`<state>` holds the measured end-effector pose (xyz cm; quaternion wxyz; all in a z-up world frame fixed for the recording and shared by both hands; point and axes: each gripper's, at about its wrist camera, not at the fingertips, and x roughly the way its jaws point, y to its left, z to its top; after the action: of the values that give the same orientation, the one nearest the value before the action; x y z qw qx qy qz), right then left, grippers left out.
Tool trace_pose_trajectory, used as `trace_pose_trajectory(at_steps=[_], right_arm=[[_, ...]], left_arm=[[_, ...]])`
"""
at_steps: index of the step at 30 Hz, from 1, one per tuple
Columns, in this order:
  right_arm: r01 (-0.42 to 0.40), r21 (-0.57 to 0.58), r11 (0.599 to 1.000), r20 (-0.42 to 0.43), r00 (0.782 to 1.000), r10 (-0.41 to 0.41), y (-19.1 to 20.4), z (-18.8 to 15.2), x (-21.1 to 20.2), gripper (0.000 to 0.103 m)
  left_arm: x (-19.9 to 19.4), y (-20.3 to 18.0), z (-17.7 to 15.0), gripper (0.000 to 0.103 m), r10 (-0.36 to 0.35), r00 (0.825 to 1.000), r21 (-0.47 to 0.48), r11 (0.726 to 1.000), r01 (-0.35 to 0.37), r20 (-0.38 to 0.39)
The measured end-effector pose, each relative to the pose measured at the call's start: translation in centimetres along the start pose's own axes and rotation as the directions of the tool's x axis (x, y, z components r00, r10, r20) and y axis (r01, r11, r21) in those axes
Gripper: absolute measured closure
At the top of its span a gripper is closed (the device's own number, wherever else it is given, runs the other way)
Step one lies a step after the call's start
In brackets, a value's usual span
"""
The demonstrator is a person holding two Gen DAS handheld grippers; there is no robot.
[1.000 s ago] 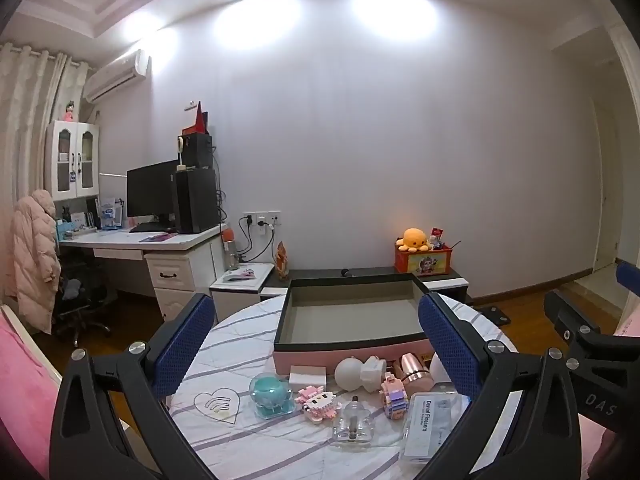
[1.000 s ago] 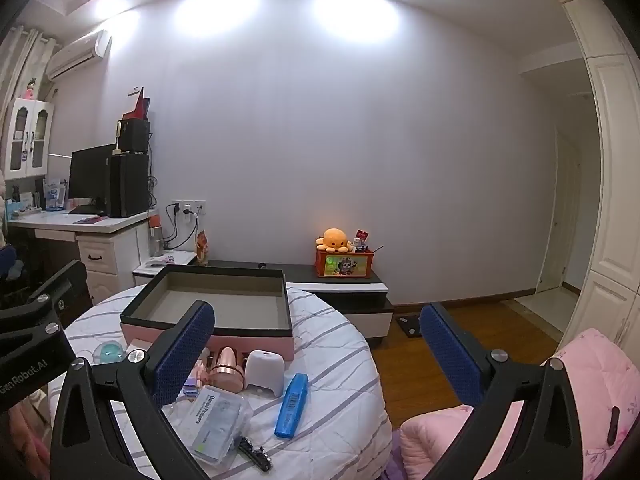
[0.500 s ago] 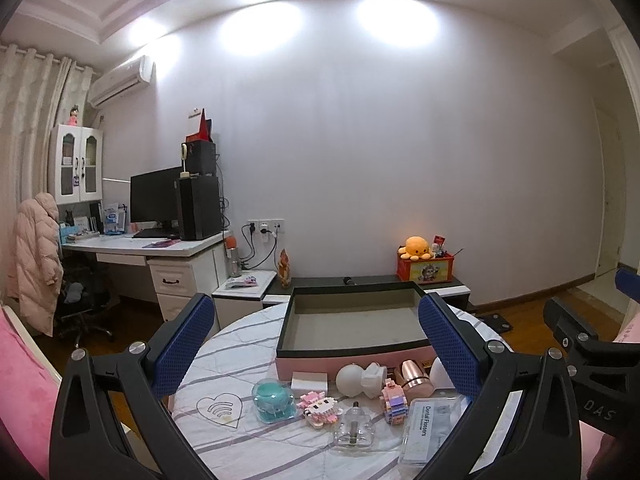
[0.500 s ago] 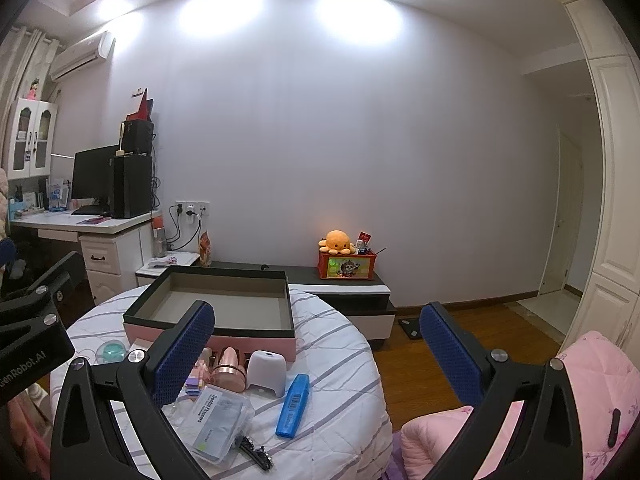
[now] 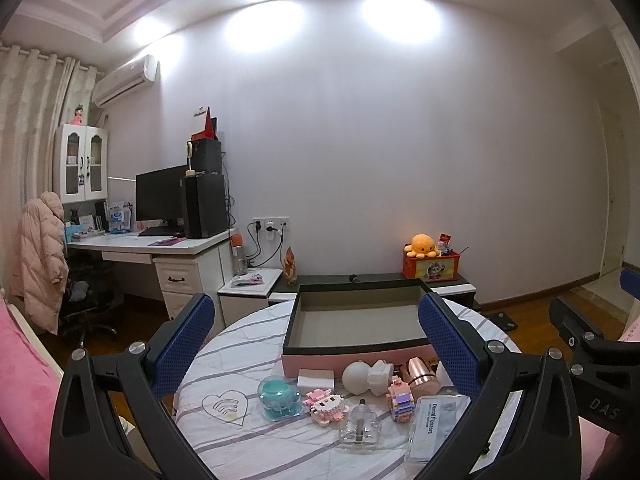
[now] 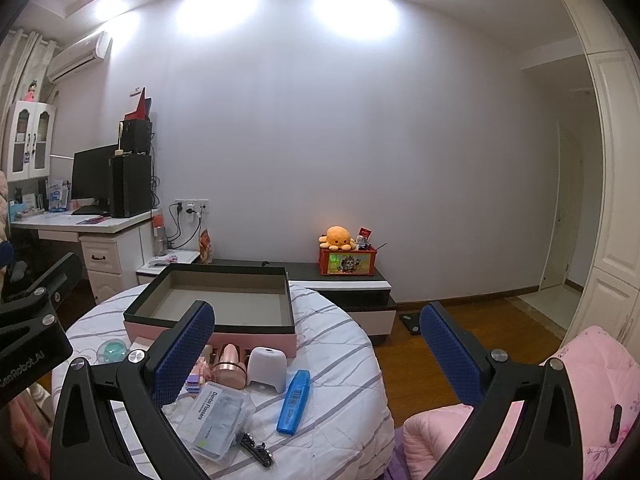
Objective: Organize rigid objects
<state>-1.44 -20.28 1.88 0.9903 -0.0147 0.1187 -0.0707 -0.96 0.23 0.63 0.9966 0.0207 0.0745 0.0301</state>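
Bright ceiling glare, fisheye-warped edges

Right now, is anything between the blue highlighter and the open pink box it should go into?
Partly. The blue highlighter lies near the table's right edge; the white rounded case stands just left of it, toward the pink box. Lifted straight over the box's front wall, nothing visible blocks it, and the box looks empty.

"dental flossers" printed on clear flosser case, also legible in left view. "das" on black body of right gripper at right edge. "enrobot.ai" (cut off) on black body of left gripper. smaller print on case unreadable.
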Motion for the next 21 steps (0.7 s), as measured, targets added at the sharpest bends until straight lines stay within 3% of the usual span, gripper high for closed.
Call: trace_pose_trajectory(at_steps=[21], right_arm=[[-0.001,-0.006,1.000,-0.002,1.000,0.001,0.21,0.12,0.05,0.000]], left_arm=[[-0.49,0.21,0.10,0.000,0.003,1.000,0.009,1.000,-0.003,0.013]])
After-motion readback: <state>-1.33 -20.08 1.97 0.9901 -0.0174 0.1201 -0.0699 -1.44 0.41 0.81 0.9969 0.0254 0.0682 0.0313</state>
